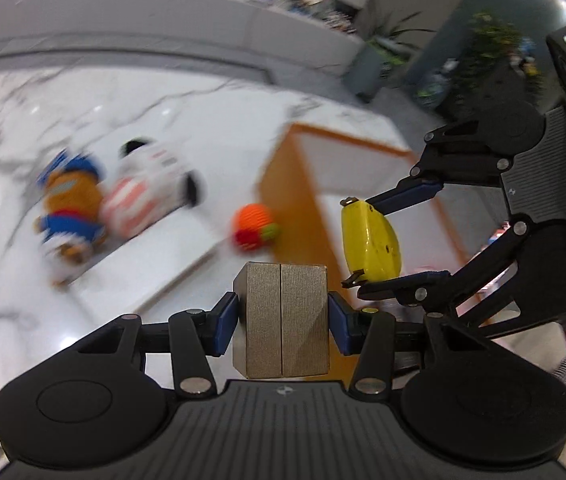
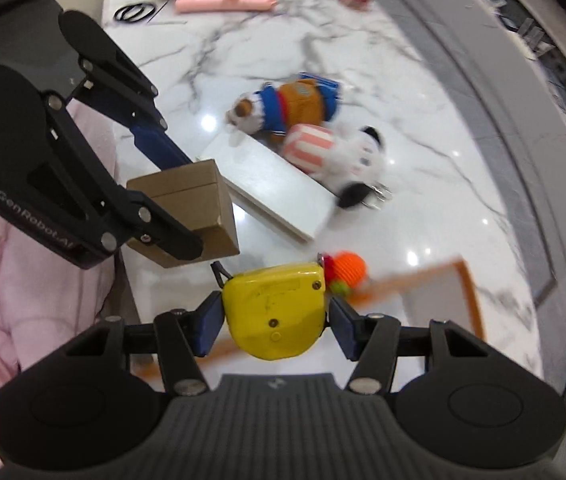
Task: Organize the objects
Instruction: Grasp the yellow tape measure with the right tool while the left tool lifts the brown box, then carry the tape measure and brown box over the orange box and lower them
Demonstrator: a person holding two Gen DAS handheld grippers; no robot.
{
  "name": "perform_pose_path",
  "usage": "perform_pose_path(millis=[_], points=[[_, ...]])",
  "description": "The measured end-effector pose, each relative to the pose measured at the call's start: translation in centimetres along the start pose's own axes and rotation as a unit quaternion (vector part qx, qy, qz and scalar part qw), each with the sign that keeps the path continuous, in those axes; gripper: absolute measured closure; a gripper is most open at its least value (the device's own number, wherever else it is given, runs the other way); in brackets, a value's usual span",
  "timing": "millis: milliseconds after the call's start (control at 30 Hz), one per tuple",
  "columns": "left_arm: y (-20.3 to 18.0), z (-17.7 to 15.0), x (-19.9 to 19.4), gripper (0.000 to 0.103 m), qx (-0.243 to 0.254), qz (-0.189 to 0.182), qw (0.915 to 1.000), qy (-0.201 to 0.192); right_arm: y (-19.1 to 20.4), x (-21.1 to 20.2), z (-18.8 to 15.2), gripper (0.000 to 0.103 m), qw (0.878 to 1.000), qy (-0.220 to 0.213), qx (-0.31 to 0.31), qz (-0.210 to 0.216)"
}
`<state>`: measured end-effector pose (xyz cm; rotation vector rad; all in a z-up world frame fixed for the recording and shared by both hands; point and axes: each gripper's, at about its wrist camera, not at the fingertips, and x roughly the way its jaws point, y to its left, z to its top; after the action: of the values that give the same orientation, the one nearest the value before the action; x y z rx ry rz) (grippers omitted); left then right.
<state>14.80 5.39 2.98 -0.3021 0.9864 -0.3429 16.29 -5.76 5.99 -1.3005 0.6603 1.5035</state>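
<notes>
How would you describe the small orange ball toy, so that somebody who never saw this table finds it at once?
Start at the white marble table and find the orange-framed tray lying on it. The orange knitted ball sits against that tray's rim, on the side toward the flat white board. Unlike the two plush toys beyond the board, it is small, round and bright orange, with red and green bits attached.

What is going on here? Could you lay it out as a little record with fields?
left gripper: shut on a small cardboard box
right gripper: shut on a yellow tape measure
surface: white marble table
container: orange-rimmed tray, beneath the right gripper
loose items: bear plush, white dog plush, orange knitted ball, white board
</notes>
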Motion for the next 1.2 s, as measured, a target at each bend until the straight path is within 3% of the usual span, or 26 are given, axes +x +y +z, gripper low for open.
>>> perform_pose_path(millis=[267,500,767,1200], points=[[-7.7,0.8,2.3,0.048,0.055,-0.040,0.9975,0.017,-1.3,-2.2,-6.9,0.044,0.997,0.021,0.061,-0.049],[-12.4,0.0,7.3,0.048,0.098,0.032,0.9930,0.059,-1.8,-2.7,-12.1,0.044,0.992,0.006,0.112,-0.064],[-13.8,-1.3,10.9,0.048,0.113,0.090,0.9848,0.095,-1.9,-1.6,-15.1,0.044,0.991,-0.022,0.126,-0.044],[-13.2,-2.1,13.1,0.048,0.056,0.105,0.9822,0.145,-1.9,0.2,-17.0,0.044,0.990,-0.042,0.131,-0.018]])
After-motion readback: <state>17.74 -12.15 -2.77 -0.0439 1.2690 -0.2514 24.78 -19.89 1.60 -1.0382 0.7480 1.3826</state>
